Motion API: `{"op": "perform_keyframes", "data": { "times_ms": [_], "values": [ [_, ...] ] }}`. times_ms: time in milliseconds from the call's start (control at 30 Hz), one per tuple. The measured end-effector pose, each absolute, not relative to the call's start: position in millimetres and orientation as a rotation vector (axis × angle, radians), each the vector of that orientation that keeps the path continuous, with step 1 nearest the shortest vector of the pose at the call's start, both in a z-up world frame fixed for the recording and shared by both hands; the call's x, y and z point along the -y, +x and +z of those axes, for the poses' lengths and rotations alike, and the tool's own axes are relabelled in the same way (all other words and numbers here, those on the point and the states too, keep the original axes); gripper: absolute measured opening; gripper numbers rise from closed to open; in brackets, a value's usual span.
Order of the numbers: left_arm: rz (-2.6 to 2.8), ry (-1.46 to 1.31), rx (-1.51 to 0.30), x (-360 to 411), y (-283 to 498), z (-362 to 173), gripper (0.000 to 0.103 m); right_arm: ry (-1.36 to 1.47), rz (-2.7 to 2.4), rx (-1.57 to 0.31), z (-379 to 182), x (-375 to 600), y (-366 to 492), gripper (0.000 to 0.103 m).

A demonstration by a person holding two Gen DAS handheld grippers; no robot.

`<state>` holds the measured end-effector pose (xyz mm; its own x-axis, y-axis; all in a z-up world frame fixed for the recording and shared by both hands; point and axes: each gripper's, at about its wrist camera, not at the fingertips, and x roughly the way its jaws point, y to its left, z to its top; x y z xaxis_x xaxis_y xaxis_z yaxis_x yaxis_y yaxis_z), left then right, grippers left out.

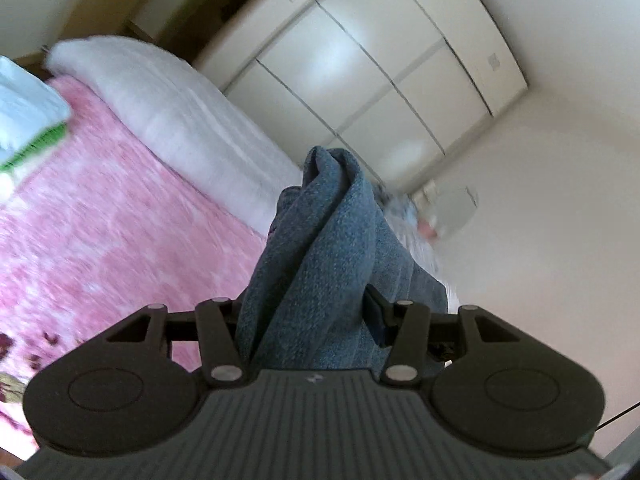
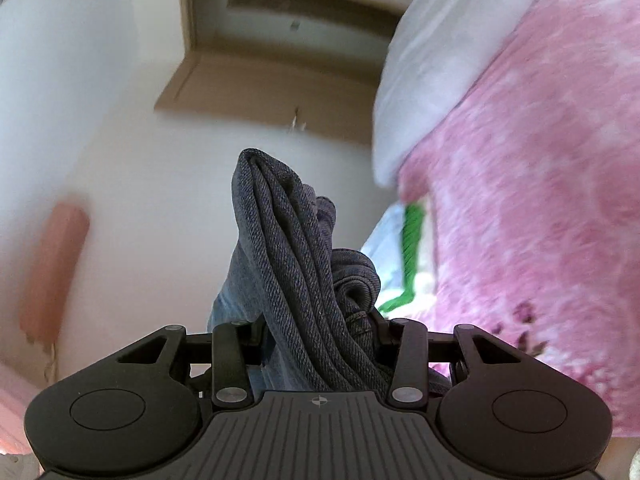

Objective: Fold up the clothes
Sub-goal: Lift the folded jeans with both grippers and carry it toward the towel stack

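A pair of blue denim jeans (image 1: 320, 248) is bunched between the fingers of my left gripper (image 1: 308, 312), which is shut on it, lifted above the bed. In the right wrist view a thick roll of the same jeans (image 2: 296, 272) stands up out of my right gripper (image 2: 320, 328), also shut on the cloth. The denim hides the fingertips of both grippers. Both views are tilted and blurred by motion.
A pink patterned bedspread (image 1: 104, 224) covers the bed, with a white pillow (image 1: 180, 120) at its head and a folded white and green cloth (image 1: 28, 120) on it. White wardrobe doors (image 1: 360, 72) and a wooden door frame (image 2: 256, 80) stand beyond.
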<state>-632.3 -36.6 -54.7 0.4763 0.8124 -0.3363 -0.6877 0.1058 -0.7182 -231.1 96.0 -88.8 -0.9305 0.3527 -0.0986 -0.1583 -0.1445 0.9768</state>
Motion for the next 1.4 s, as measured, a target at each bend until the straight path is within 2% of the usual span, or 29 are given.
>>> {"op": "perform_keyframes", "data": {
  "times_ms": [200,600,800,967,1400],
  "values": [
    [1.219,-0.961,0.234,40.3,-681.4,-46.9,0.047,0.086,2.247,-1.821,-72.8,-91.1,-304.3,0.042],
    [1.375,-0.939,0.335,23.4,-760.7,-37.1,0.047,-0.069,2.405,-1.889,-69.3,-171.6,-420.5,0.042],
    [1.365,-0.945,0.293,-9.8,-820.2,-41.2,0.047,-0.052,2.364,-1.918,-70.2,-189.4,-473.7,0.042],
    [1.28,-0.935,0.224,-63.2,-897.5,-41.7,0.047,0.051,2.271,-1.921,-74.9,-203.8,-532.9,0.042],
    [1.013,-0.858,0.061,-243.6,-1077.6,-21.5,0.047,0.439,2.051,-1.731,-59.4,-258.6,-688.5,0.042]
  ]
}}
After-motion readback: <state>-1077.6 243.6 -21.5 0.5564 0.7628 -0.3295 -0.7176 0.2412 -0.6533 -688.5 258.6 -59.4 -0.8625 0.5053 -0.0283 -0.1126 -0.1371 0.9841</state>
